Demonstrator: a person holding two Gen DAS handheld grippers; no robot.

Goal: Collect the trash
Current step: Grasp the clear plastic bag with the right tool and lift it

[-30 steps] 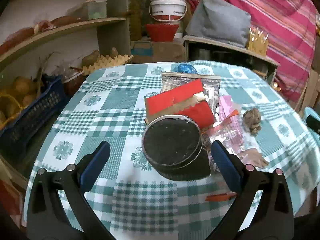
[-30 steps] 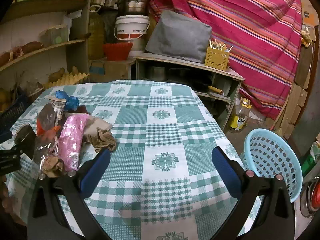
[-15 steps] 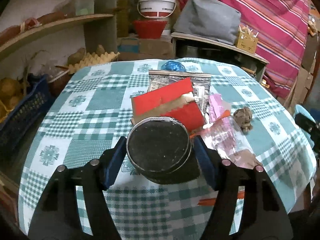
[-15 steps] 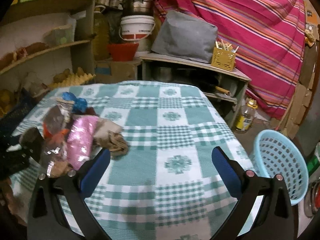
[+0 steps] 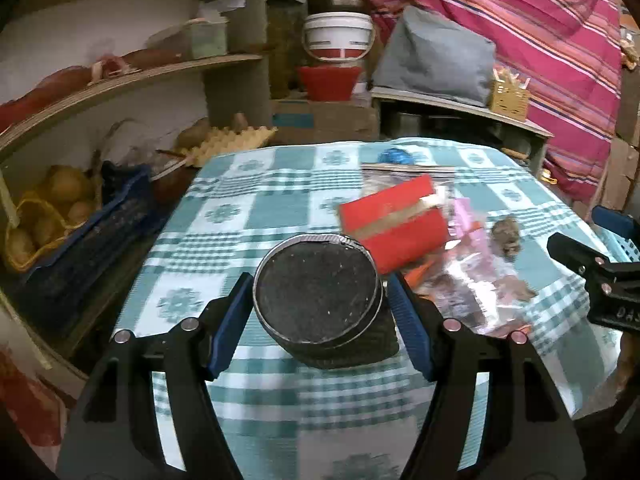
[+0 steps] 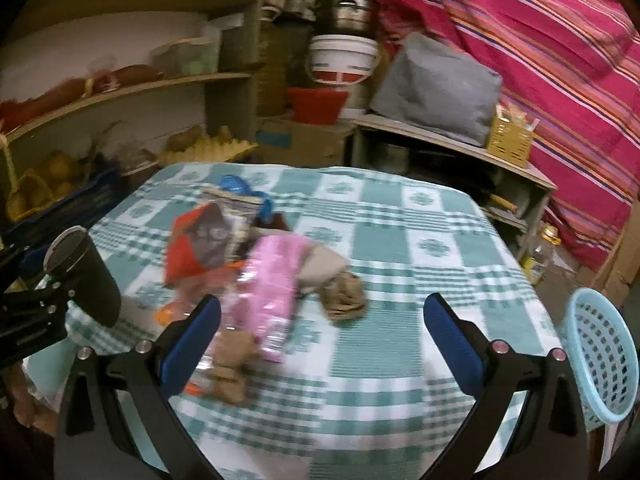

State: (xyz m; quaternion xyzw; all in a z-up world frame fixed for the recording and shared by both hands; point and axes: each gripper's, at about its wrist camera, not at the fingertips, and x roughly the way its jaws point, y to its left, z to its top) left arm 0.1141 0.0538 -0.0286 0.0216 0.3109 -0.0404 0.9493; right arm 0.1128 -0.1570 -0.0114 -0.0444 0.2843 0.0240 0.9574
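Note:
My left gripper [image 5: 319, 282] is shut on a black round can [image 5: 316, 288], its blue pads pressing both sides. In the right wrist view the can [image 6: 86, 276] hangs tilted above the table's left edge. A trash pile lies mid-table: a red box [image 5: 394, 220], a pink wrapper [image 6: 274, 292], a crumpled brown paper [image 6: 344, 294], a blue wrapper [image 6: 240, 186] and clear plastic bags. Above the checked tablecloth [image 6: 400, 248], my right gripper [image 6: 322, 302] stands open with nothing between its fingers, just near of the pink wrapper. Its tip [image 5: 592, 264] shows at the right of the left wrist view.
A light blue basket [image 6: 600, 352] stands off the table's right edge. At the left, shelves hold a blue crate [image 5: 92, 248] of potatoes and an egg tray [image 5: 232, 140]. Behind the table are a white bucket [image 5: 340, 36], a grey cushion [image 5: 436, 60] and a striped cloth.
The left jaws closed onto the black can, which now sits higher in the view. The right gripper swung left, bringing the trash pile closer to its fingers.

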